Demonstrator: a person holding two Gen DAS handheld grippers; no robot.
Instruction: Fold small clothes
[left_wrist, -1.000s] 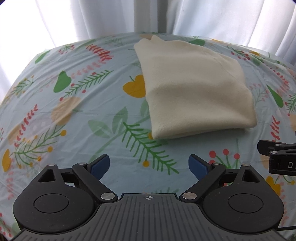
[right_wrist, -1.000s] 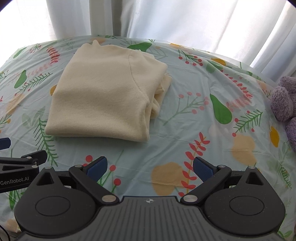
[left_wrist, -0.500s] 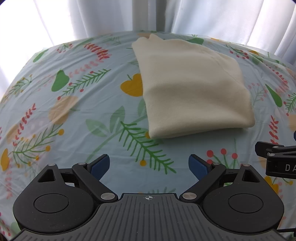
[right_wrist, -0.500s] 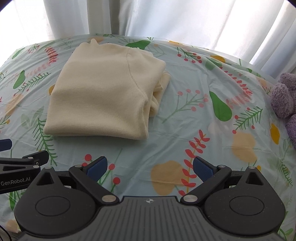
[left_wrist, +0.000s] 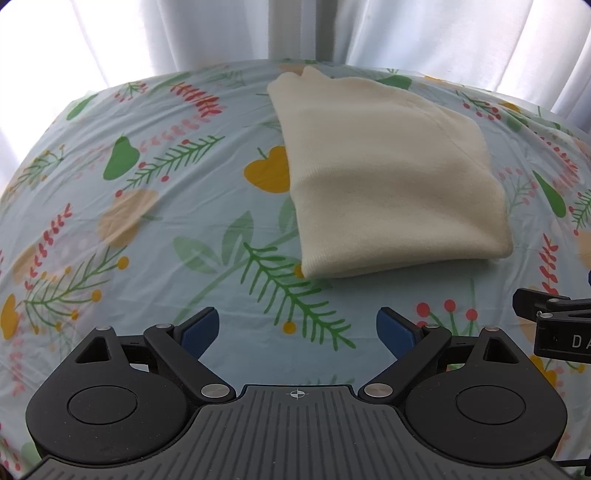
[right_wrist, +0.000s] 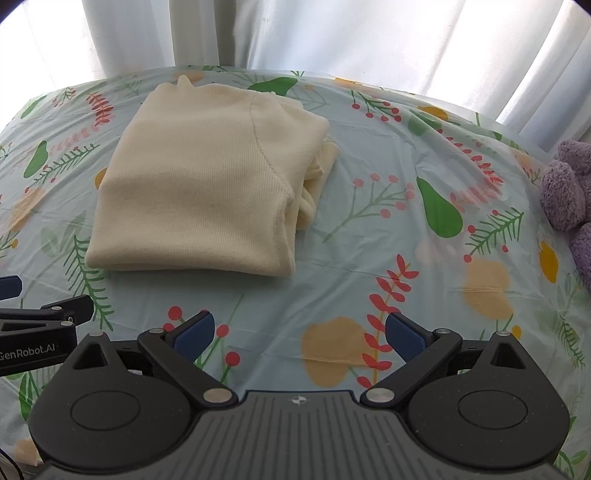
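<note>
Layers of the folded cream sweater (right_wrist: 199, 188) bunch at its 3 o'clock edge; we cannot count them. A purple plush toy (right_wrist: 569, 192) is cut off. Our left gripper (left_wrist: 297, 332) and right gripper (right_wrist: 299, 334) hang spread wide, empty, near the sweater on the floral tabletop (right_wrist: 406, 258).

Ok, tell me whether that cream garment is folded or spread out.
Folded. The cream garment lies as a compact rectangle, with stacked layers showing along its right edge. Neither gripper touches it.

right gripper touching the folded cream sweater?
Apart. Right wrist view: bare floral sheet shows between the open right gripper and the sweater's near edge.
</note>
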